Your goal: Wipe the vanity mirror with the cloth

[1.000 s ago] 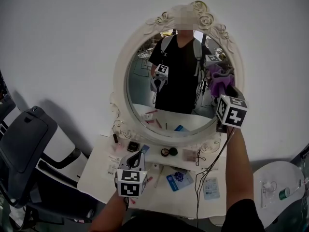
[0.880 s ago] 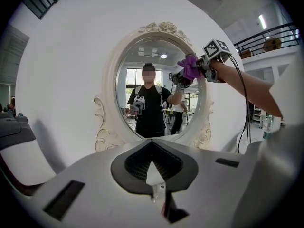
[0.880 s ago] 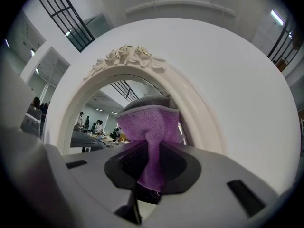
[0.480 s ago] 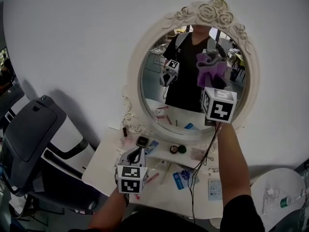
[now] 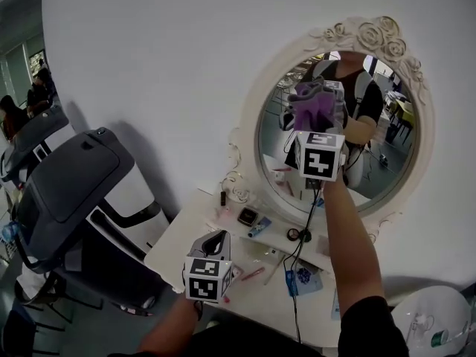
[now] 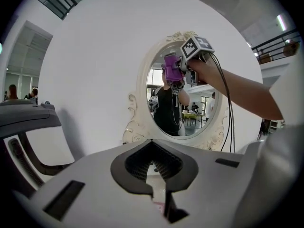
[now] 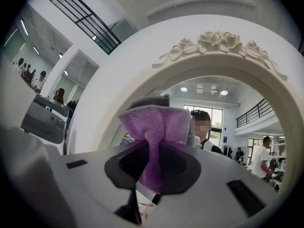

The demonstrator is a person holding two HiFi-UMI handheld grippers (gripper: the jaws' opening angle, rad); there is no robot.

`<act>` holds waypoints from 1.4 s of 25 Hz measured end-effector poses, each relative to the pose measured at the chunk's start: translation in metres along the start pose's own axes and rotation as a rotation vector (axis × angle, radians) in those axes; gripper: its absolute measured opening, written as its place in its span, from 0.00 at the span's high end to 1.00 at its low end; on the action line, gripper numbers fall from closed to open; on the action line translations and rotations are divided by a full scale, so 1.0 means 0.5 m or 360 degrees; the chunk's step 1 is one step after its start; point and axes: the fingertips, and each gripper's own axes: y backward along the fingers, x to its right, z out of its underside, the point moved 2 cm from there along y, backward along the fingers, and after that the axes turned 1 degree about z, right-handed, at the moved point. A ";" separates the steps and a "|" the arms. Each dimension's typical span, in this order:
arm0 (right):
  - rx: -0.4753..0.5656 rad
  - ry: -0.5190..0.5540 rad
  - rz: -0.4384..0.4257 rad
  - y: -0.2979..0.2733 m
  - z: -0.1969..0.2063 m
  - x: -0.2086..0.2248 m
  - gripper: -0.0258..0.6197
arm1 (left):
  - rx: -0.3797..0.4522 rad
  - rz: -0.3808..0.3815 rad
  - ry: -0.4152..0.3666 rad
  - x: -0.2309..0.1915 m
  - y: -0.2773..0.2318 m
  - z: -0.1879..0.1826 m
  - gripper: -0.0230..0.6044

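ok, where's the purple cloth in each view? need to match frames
Head view: the purple cloth sits upper right of centre, in front of the mirror glass.
Left gripper view: the cloth is small, upper centre, at the glass's upper left.
Right gripper view: the cloth is large, dead centre, pinched in the right gripper jaws.
Shared landmark: the white rose-carved mirror frame.

Right gripper (image 5: pixel 317 123) holds purple cloth (image 5: pixel 314 103) up at mirror (image 5: pixel 388 151).
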 end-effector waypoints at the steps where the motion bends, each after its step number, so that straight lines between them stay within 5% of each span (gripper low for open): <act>1: 0.0009 -0.0005 -0.0001 -0.006 -0.003 -0.014 0.85 | -0.0002 -0.0026 -0.0005 -0.010 0.008 0.005 0.97; 11: -0.0069 -0.0014 -0.0168 -0.059 -0.010 -0.126 0.85 | -0.0001 -0.0130 -0.0030 -0.064 0.044 0.018 0.97; 17: 0.0010 -0.0077 -0.0183 0.025 -0.011 -0.074 0.85 | 0.0000 -0.0059 -0.0008 -0.051 0.018 0.013 0.97; 27: -0.0129 -0.0156 0.0310 0.223 0.133 0.254 0.85 | -0.0012 0.0307 -0.0115 0.109 -0.084 -0.020 0.97; 35: -0.0297 -0.0210 0.0537 0.291 0.252 0.400 0.85 | -0.0020 0.0488 -0.0223 0.222 -0.111 -0.029 0.97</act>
